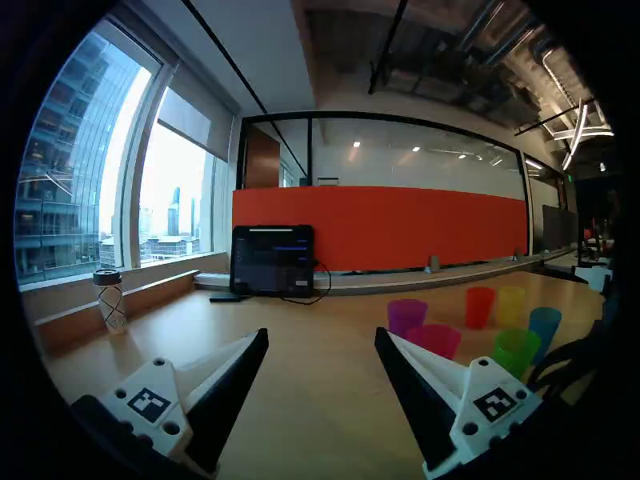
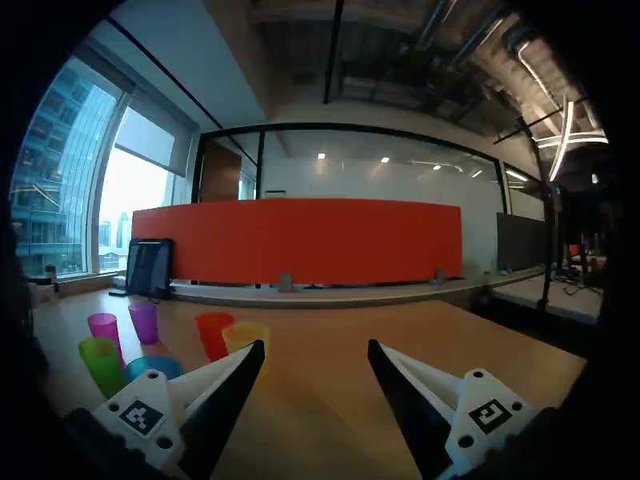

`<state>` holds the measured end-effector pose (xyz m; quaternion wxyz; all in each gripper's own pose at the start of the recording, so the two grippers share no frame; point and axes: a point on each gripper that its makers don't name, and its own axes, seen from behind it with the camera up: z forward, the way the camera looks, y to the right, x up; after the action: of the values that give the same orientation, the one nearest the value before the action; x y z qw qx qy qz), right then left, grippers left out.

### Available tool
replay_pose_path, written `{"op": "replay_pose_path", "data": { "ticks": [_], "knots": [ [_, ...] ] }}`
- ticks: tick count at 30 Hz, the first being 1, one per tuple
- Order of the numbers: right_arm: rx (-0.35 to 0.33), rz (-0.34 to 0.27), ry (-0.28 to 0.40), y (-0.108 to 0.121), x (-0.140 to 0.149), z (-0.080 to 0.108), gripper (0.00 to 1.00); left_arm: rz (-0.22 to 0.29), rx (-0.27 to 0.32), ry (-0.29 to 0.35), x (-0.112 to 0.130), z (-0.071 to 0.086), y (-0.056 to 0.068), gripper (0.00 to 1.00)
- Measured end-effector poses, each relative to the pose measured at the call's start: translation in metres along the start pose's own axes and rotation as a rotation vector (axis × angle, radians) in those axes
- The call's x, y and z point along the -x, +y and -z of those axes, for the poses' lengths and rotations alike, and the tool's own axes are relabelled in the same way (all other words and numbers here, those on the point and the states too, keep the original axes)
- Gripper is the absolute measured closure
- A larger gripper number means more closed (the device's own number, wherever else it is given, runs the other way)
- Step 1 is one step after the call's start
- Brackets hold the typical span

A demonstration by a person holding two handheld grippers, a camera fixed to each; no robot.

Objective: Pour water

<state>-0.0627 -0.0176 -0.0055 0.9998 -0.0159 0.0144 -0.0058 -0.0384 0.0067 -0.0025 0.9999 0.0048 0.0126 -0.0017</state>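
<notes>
Ahead and to the right of the left gripper [image 1: 320, 332], six coloured cups [image 1: 434, 340] stand clustered on the wooden table [image 1: 320, 400], well apart from its fingers; these are spread wide, holding nothing; the left gripper view takes in one bottle [image 1: 110, 300] on the window ledge [image 1: 160, 276], far left, and one tablet [image 1: 272, 260]; the right gripper [image 2: 314, 344] gapes equally empty, with the cups near its left finger.
</notes>
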Motion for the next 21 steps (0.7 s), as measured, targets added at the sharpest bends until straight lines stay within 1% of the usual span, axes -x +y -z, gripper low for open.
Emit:
{"op": "replay_pose_path", "data": {
  "ticks": [21],
  "knots": [
    [-0.004,0.000,-0.004,0.0012,-0.0015,-0.0003,0.00,0.000,0.000,0.000,0.0001,-0.0010,0.0001,0.01]
  ]
}}
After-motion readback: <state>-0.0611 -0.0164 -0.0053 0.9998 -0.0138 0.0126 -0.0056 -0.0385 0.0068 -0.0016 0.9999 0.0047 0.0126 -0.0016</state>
